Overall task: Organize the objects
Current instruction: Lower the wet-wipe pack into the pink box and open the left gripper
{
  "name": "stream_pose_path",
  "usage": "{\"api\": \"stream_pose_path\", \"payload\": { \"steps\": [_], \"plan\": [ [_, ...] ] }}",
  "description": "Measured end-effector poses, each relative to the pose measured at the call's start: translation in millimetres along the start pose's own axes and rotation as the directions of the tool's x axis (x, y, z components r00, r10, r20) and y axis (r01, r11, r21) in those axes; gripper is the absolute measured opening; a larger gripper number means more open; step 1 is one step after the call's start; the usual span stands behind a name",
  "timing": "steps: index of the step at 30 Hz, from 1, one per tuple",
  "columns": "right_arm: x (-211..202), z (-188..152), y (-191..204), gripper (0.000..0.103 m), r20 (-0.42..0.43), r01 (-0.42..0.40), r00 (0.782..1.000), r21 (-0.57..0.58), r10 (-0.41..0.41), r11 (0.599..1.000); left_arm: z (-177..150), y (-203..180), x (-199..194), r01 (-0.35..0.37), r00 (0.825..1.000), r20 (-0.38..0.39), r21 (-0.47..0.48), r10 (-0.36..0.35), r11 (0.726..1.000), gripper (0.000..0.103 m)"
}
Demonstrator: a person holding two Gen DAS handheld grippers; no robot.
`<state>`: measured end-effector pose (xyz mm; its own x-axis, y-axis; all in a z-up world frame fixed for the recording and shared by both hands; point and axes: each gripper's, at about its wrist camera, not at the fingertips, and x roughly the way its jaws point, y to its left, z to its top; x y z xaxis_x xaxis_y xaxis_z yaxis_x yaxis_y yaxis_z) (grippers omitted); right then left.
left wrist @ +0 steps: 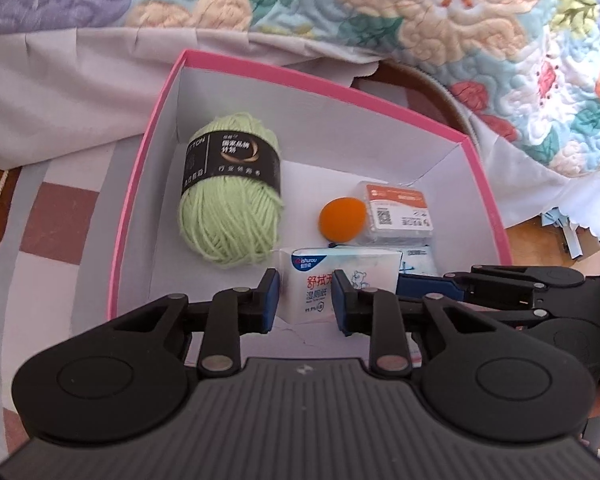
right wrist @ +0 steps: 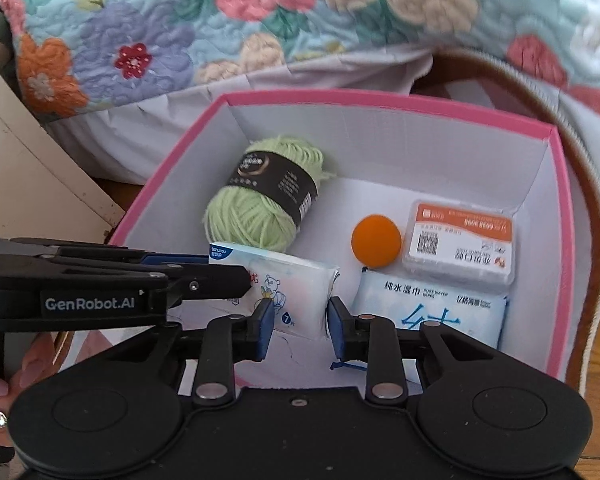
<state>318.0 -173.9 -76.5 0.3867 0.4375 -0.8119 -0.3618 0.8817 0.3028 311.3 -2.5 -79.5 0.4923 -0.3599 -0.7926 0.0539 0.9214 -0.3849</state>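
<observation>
- The small wipes pack (left wrist: 312,276) is in the near part of the pink box (left wrist: 140,184), close to the near wall
- The green yarn ball (left wrist: 230,216) sits just behind it on the left. The big wipes pack (right wrist: 428,312) lies just beside it on the right
- The orange ball (left wrist: 343,219) and the little plastic case (left wrist: 398,216) are farther back on the right, side by side
- The left gripper (left wrist: 306,300) has its two jaws pressed on the left part of the small pack
- The right gripper (right wrist: 300,318) has its jaws squeezed on the right end of the same pack
- I cannot tell if the pack rests on the box floor or hangs a bit above it
- I think the pack is light and squishy, like a tiny pillow full of wet tissues
- Its wrapper looks shiny and smooth, so it may slip if the squeeze is weak
- It bends easily, so held at one end only it would likely droop
- Good spots to hold are the two short ends, where the wrapper is flat and thin
- A very hard squeeze could dent it or push open the flap, so a soft, firm pinch seems best
- It will not break if it drops, so it is safe to set down in the box
- The yarn is soft too and could roll if the pack bumps it
</observation>
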Motion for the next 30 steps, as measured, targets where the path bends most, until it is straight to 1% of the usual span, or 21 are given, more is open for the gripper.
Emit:
{"api": "stream_pose_path", "payload": {
  "steps": [4,6,10,11,14,22,27,29,30],
  "plan": [
    [10.0,-1.0,-8.3,0.034,-0.014,-0.021,1.000,0.044,0.022,0.999,-4.0,-0.1,5.4,-0.023,1.000,0.019,0.037,0.022,0.999,0.023],
    [13.4,-0.6,-10.6,0.034,-0.014,-0.016,1.000,0.054,0.017,0.998,-5.7,-4.3,6.6,-0.033,0.999,0.023,0.075,0.031,0.997,0.021],
    [19.2,-0.4,-11.9,0.033,-0.019,-0.011,1.000,0.057,0.012,0.998,-6.5,-8.5,5.9,-0.054,0.997,0.053,0.107,0.049,0.993,0.021],
    [20.6,-0.2,-11.6,0.032,-0.021,-0.009,1.000,0.056,0.010,0.998,-6.5,-8.4,5.9,-0.059,0.997,0.055,0.108,0.054,0.992,0.018],
    [24.4,-0.8,-12.9,0.029,-0.030,-0.011,0.999,0.070,0.013,0.997,-6.6,-5.1,7.2,-0.072,0.996,0.049,0.100,0.067,0.992,0.017],
    [30.0,-2.8,-13.1,0.026,-0.042,-0.007,0.999,0.091,0.011,0.996,-7.5,1.3,13.7,-0.086,0.996,0.037,0.067,0.084,0.994,0.016],
    [34.8,-4.0,-13.8,0.024,-0.054,0.021,0.998,0.097,-0.016,0.995,-8.9,4.8,17.6,-0.071,0.996,0.051,0.043,0.069,0.997,0.017],
    [36.6,-3.8,-14.3,0.024,-0.054,0.039,0.998,0.099,-0.034,0.994,-9.3,5.5,16.6,-0.063,0.997,0.038,0.033,0.062,0.997,0.018],
    [36.5,-3.4,-14.4,0.024,-0.047,0.054,0.998,0.098,-0.050,0.994,-9.3,6.2,13.7,-0.051,0.998,0.038,0.027,0.050,0.998,0.023]
  ]
}}
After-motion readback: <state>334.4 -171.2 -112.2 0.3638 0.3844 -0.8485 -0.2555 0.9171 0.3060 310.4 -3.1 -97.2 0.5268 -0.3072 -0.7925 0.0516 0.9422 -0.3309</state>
